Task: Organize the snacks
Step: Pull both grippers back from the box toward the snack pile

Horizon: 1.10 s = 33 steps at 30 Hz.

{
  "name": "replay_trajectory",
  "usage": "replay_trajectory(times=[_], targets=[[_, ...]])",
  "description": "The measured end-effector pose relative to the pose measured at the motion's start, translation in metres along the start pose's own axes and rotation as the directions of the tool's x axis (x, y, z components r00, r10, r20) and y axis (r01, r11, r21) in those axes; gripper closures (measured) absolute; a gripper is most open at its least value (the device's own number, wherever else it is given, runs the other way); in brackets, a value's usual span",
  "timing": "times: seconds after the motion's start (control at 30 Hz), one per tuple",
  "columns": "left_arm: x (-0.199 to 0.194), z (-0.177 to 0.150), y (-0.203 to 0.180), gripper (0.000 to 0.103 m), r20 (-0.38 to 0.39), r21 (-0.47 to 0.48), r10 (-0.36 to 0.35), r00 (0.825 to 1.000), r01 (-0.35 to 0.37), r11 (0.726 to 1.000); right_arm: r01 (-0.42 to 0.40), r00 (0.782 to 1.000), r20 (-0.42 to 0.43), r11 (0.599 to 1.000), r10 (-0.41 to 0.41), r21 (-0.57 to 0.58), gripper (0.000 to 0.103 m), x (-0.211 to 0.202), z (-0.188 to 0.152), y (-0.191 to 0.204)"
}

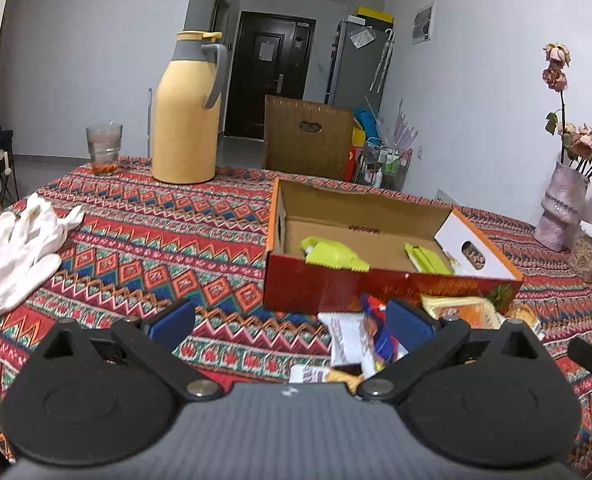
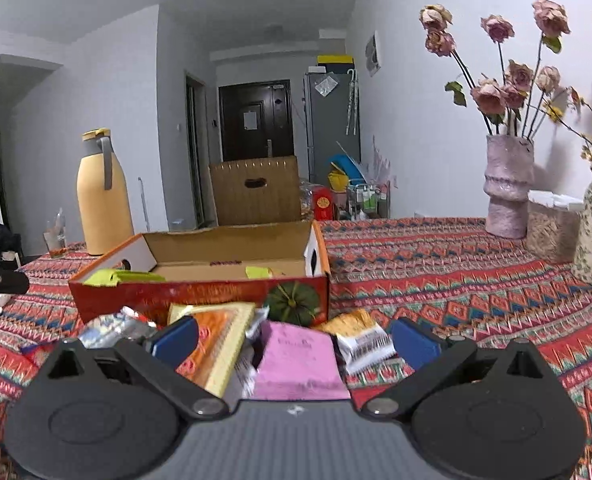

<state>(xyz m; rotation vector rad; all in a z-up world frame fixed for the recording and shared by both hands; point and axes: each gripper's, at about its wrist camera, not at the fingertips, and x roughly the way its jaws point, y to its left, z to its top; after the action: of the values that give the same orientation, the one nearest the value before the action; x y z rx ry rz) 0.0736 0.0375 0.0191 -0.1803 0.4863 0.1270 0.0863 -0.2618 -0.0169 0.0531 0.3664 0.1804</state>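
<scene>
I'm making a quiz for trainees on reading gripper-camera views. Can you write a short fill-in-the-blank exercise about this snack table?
1. The green packets lie inside the cardboard ____.
2. The white glove lies on the patterned ____.
3. The pink packet sits between the open fingers of the ____ gripper.
4. The left gripper is open and holds ____.

Missing words: box; tablecloth; right; nothing

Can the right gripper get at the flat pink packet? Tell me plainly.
Probably yes. The right gripper is open and the flat pink packet lies between its blue fingers, on top of the snack pile, with nothing covering it.
</scene>
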Motion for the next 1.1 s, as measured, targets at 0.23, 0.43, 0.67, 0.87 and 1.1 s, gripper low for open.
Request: replay_trajectory(times=[0.23, 0.43, 0.67, 0.87, 1.1], targets=[[0.012, -0.015, 0.009, 0.0, -0.018, -0.011, 0.019, 1.0, -0.02, 1.0, 0.026, 0.999, -0.03, 1.0, -0.026, 0.002, 0.0, -0.005, -0.015, -0.006], [0.02, -0.021, 0.013, 0.0, -0.02, -0.026, 0.014, 1.0, -0.014, 1.0, 0.034, 0.998, -0.056, 0.999, -0.034, 0.002, 0.0, -0.002, -0.018, -0.007], [0.027, -0.026, 0.014, 0.0, -0.026, -0.031, 0.01, 1.0, -0.01, 0.999, 0.033, 0.996, -0.078, 0.999, -0.034, -0.016, 0.0, 0.006, -0.018, -0.003], [0.029, -0.029, 0.013, 0.0, -0.034, -0.024, 0.003, 0.999, -0.004, 1.0, 0.049, 0.993, -0.11, 0.998, -0.052, -0.03, 0.0, 0.013, -0.02, -0.001], [0.028, -0.031, 0.013, 0.0, -0.033, -0.021, -0.01, 0.999, 0.01, 1.0, 0.064, 0.99, -0.125, 0.997, -0.069, -0.043, 0.0, 0.018, -0.017, -0.003]])
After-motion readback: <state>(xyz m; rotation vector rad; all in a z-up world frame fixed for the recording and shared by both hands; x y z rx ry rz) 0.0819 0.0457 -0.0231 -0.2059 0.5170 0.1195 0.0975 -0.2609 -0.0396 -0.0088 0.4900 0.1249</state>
